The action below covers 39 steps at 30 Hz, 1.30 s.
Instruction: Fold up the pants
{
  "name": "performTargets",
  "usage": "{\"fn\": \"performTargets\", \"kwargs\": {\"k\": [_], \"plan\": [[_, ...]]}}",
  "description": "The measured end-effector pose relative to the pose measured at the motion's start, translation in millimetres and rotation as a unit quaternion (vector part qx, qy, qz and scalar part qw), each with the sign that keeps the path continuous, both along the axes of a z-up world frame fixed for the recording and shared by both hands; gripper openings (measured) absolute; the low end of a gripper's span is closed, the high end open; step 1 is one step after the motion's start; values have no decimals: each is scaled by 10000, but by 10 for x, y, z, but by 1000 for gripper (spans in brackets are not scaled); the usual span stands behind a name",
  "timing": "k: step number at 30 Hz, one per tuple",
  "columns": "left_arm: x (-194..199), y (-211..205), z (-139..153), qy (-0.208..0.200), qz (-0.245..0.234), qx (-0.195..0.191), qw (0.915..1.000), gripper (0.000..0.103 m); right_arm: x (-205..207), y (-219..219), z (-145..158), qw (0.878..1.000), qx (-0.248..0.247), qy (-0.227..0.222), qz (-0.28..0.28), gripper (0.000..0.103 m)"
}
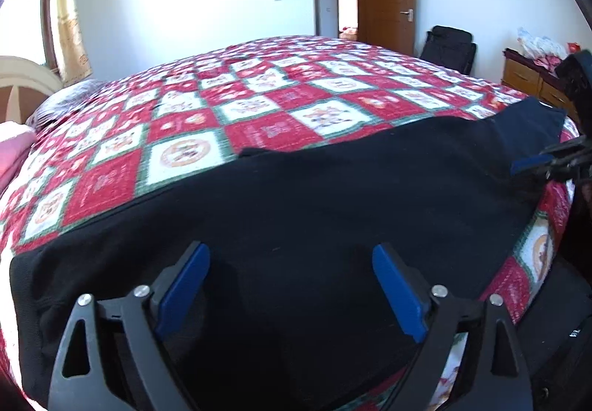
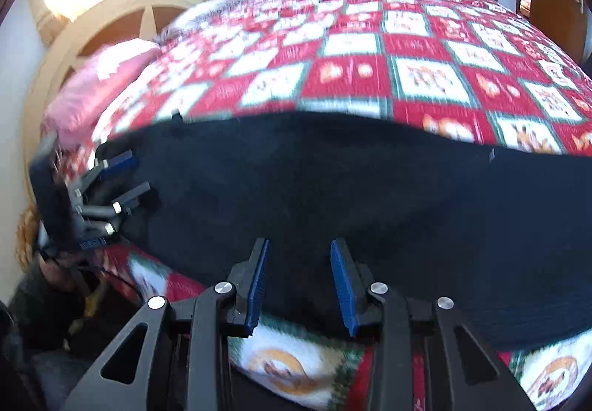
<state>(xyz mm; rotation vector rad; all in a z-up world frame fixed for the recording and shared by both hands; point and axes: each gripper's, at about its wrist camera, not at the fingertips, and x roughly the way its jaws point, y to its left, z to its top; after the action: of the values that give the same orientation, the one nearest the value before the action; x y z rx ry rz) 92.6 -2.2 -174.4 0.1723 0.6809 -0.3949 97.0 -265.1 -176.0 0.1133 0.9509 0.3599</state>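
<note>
Pants (image 1: 296,196) flat on quilt (image 1: 177,137); near hem hidden behind left tool (image 1: 292,285)

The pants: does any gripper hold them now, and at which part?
Nothing is held. The left gripper and right gripper are both open, with the black pants flat on the bed.

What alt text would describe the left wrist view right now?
The open left claw hovers over black pants spread along the near edge of a red-and-white patterned quilt. The right claw shows at the pants' far right.
</note>
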Motion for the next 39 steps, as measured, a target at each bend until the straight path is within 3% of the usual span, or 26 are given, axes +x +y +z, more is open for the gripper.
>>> {"fn": "performTargets", "kwargs": {"k": [9, 19, 27, 35, 36, 38, 39], "plan": [[87, 448, 78, 76, 616, -44, 9981, 93, 670, 516, 181, 9983, 551, -90, 167, 36], [203, 910, 70, -23, 1122, 122, 9936, 94, 1398, 1350, 56, 9923, 1049, 442, 482, 36], [261, 1305, 32, -42, 1512, 11, 9885, 94, 1676, 1569, -61, 9851, 1416, 843, 494, 36], [240, 1426, 16, -199, 1399, -77, 9899, 96, 1777, 1777, -244, 9791, 1432, 1277, 679, 36], [236, 1409, 9, -231, 1363, 1, 9904, 96, 1792, 1788, -239, 9779, 1483, 1310, 680, 32], [230, 1388, -5, -278, 1316, 127, 9908, 96, 1806, 1819, -237, 9749, 1552, 1400, 773, 6], [231, 1387, -4, -286, 1306, 143, 9909, 97, 1792, 1827, -212, 9762, 1536, 1339, 743, 6]]}}
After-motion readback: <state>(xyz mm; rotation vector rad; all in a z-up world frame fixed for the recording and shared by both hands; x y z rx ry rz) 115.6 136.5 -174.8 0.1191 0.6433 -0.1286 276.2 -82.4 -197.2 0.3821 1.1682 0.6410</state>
